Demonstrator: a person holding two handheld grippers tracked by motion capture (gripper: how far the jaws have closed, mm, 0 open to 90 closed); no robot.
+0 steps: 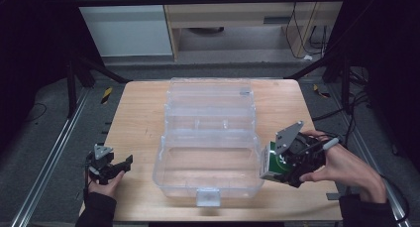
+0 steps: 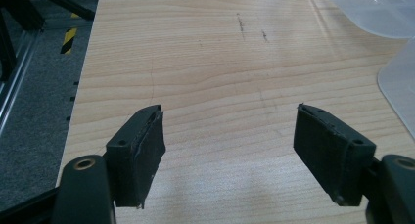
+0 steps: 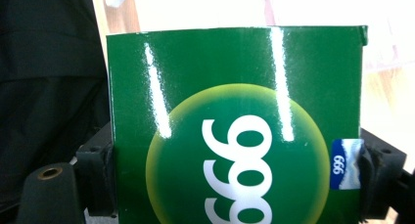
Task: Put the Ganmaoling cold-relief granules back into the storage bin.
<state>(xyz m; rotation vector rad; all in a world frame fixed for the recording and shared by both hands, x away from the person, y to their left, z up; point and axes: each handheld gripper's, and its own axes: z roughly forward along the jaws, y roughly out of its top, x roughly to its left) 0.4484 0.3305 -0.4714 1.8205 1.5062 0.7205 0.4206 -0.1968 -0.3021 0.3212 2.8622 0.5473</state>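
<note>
Gripping a green box [image 1: 274, 162], the right gripper [image 1: 285, 163] sits just right of the clear case [image 1: 208, 152], near its near right corner. Jaws clenched on the box's two sides; in the right gripper view the pads press both edges of the box [image 3: 235, 136], whose glossy face carries a pale yellow-green disc with white "999" numerals seen upside down, plus a small blue label at one edge. Box held clear of the table [image 1: 138, 118], tilted, its white end facing the case. The right hand [image 1: 341, 165] wraps the gripper body from the right.

Case: transparent plastic, lid swung open toward the far side, tiered trays visible, latch tab at the near middle. Inside looks bare, though the clear plastic makes it hard to be sure.

Left gripper [image 1: 111, 165] rests low at the near left of the table, well apart from the case. Jaws released, wide, with bare wood between them in the left gripper view [image 2: 230, 150]. Left hand [image 1: 104, 185] under it.
</note>
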